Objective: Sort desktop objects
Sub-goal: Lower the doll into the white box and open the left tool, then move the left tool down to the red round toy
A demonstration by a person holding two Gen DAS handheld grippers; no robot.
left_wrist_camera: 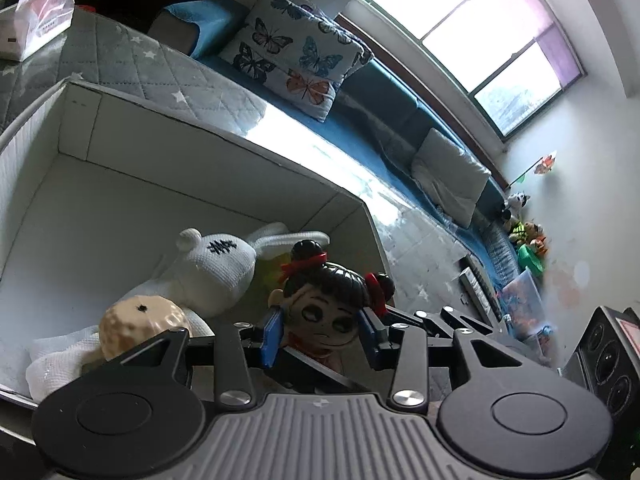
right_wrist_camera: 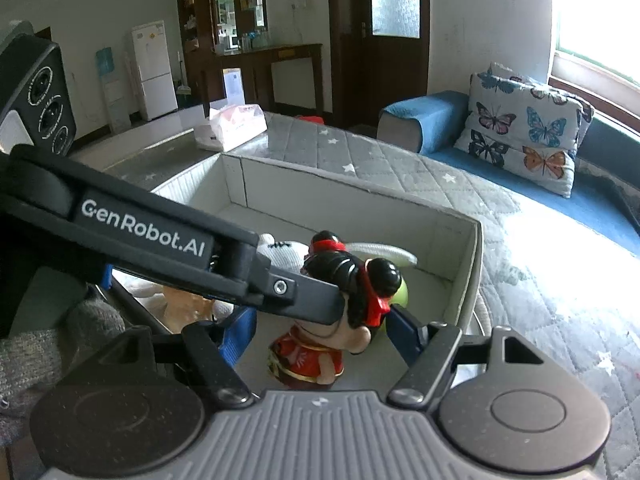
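Observation:
A doll figurine [left_wrist_camera: 320, 304] with black hair buns, red ribbons and a red dress [right_wrist_camera: 320, 356] is inside the white box [left_wrist_camera: 120, 184]. My left gripper [left_wrist_camera: 322, 334] is shut on the doll's head; its blue pads press both sides. In the right wrist view the left gripper's finger [right_wrist_camera: 200, 256] reaches across to the doll [right_wrist_camera: 352, 280]. My right gripper [right_wrist_camera: 324, 334] is open, with its blue pads on either side of the doll and apart from it. A white knitted plush [left_wrist_camera: 218, 268], a tan textured ball [left_wrist_camera: 140, 324] and a green ball [right_wrist_camera: 401, 294] also lie in the box.
The box [right_wrist_camera: 464, 264] stands on a grey quilted star-pattern surface [right_wrist_camera: 400, 168]. A tissue pack [left_wrist_camera: 36, 24] lies at its far end. A blue sofa with a butterfly cushion [left_wrist_camera: 296, 52] runs under the window. A black device [left_wrist_camera: 608, 360] is at the right.

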